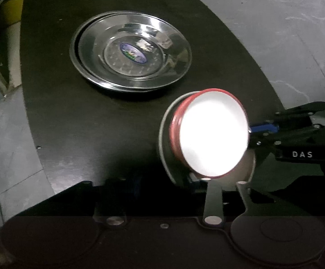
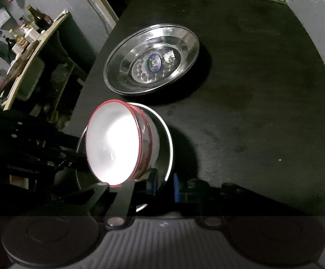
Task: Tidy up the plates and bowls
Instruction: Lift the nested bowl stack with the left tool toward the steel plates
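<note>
While both views show the bowls point(image 1: 214, 134), only the right shows bottles point(image 2: 37, 19)

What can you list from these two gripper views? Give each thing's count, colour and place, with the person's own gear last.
table: one, black, under everything.
steel plates: a stack, at least two, silver, flat on the table beyond the bowls.
bowls: a nested stack, white with red rims, tilted on edge.
steel dish: one, silver, under the bowls.
bottles: several, dark, on a shelf past the table.
left gripper: black, at the stack's rim.
right gripper: black with blue pads, shut on the rim.
</note>
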Motion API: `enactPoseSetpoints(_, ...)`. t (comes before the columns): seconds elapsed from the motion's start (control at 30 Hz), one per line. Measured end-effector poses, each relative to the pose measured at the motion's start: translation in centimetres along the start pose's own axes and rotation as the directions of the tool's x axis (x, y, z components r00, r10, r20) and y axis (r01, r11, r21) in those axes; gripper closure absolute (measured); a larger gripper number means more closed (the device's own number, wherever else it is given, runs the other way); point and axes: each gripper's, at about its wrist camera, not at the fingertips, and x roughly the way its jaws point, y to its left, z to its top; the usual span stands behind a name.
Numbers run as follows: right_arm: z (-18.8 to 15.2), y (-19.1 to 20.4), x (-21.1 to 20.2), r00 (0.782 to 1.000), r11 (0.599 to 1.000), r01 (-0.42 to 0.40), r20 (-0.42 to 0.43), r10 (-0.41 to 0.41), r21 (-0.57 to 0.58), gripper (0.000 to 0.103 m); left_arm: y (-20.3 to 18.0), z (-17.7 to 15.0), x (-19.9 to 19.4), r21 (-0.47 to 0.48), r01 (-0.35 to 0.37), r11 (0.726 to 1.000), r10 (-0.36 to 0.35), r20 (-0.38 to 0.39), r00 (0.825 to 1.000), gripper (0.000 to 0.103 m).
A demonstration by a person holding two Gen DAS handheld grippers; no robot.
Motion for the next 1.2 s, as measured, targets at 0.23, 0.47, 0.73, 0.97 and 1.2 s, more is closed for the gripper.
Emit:
enactPoseSetpoints(0.23,-0.11,-0.13,-0.04,1.0,1.0,-0.008,0.002,0.007,0.008,0.087,-0.33,0.01,0.36,0.013,0.029,0.999,-0.029,-0.004,1.0,0.079)
enactPoseSetpoints(0.47,-0.1,-0.33,0.11,1.0,1.0,-0.022,-0.004,0.023,0.021,0.084,-0.04,0.05,0.48,0.004,0.04,0.999,-0.04,-0.005,0.999,0.078)
enactPoseSetpoints(0.73,-0.26,-0.33,0.42,0.999,0.999,-0.031,-0.013,0.032,0.024,0.084,-0.09,-0.04,0.54,0.012,0.038,0.999,-0.038,-0.004,0.999,0.079)
enactPoseSetpoints(0.97,-0.34,-0.3,0.36,0.999,0.999,-0.031,-0.012,0.031,0.023,0.084,-0.32,-0.15,0.56,0.028,0.031,0.999,-0.031,-0.004,1.0,0.08)
enactPoseSetpoints(1.2,-0.52,-0.46,-0.02,0.999,0.999,-0.036,0.0,0.036,0.037,0.085,-0.54,-0.09,0.53,0.036,0.031,0.999,-0.031,0.003,1.0,0.08)
